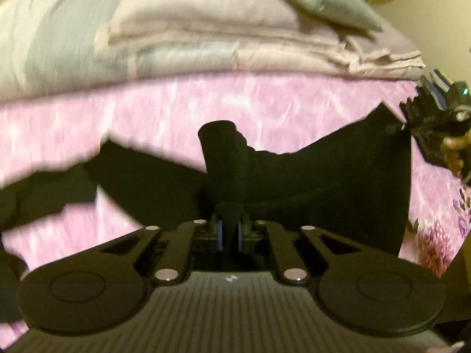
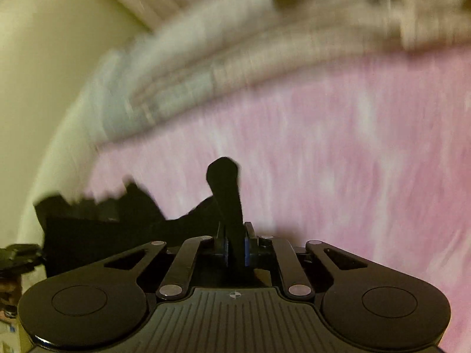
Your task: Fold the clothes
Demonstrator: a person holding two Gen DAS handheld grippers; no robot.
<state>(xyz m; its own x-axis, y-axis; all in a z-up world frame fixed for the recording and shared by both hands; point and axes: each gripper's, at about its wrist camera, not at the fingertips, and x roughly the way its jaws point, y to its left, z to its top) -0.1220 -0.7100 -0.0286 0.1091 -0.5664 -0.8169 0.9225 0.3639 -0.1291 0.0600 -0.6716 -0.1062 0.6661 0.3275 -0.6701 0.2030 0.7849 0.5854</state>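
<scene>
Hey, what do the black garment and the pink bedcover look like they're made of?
Black garment: a soft matte fabric, possibly a knit; it drapes and sags between the left claw and the right claw. Pink bedcover: seemingly printed woven cloth with purple flowers; motion blur hides the weave.

1. A bed (image 1: 265,108) carries everything, covered by a pink sheet with a pale mottled pattern.
2. Purple flowers (image 1: 435,244) are printed on the sheet near its right edge.
3. A stack of folded blankets (image 1: 176,41), beige and grey-green, lies at the far side of the bed.
4. A grey-green pillow (image 1: 321,0) rests on the stack.
5. A black garment (image 1: 323,176) trails over the sheet, partly lifted.
</scene>
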